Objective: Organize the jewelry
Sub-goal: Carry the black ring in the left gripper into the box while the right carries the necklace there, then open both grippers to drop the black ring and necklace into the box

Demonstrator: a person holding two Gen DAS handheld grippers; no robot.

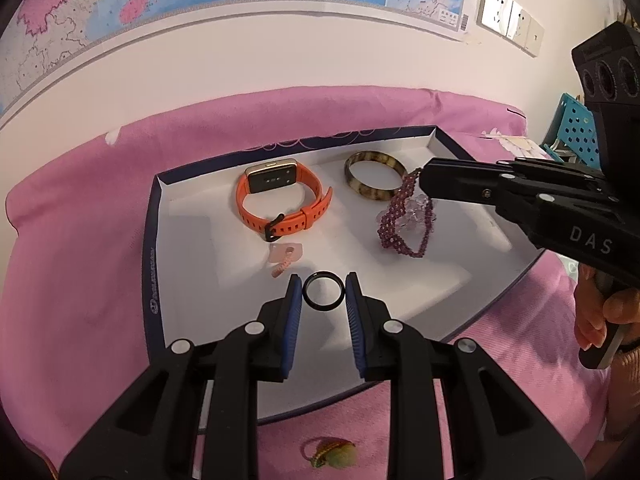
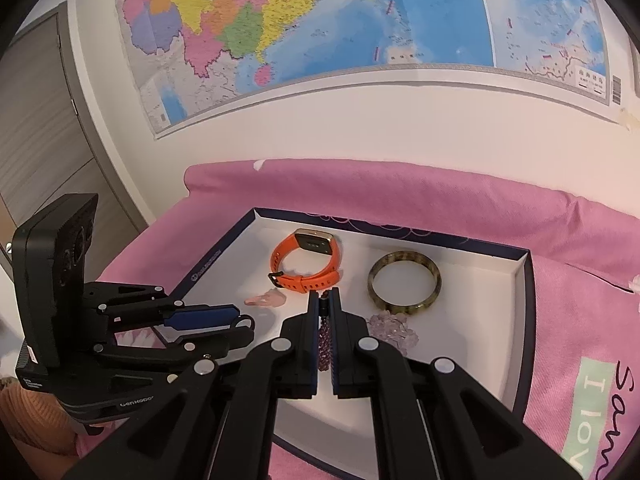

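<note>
A white tray with a dark blue rim (image 1: pixel 149 240) lies on a pink cloth. In it are an orange watch (image 1: pixel 280 200), a brown mottled bangle (image 1: pixel 376 176), a pale pink pendant (image 1: pixel 285 258) and a purple beaded bracelet (image 1: pixel 404 220). My left gripper (image 1: pixel 323 292) has its pads on either side of a black ring (image 1: pixel 323 291), which seems held over the tray. My right gripper (image 2: pixel 324 300) is shut on the purple beaded bracelet (image 2: pixel 325 344) and holds it just above the tray (image 2: pixel 524 292). A clear crystal cluster (image 2: pixel 394 330) hangs by the bracelet.
A green and yellow trinket (image 1: pixel 332 456) lies on the pink cloth (image 1: pixel 80 260) in front of the tray. A wall with a map (image 2: pixel 320 20) stands behind. A teal perforated basket (image 1: pixel 572 128) is at the far right.
</note>
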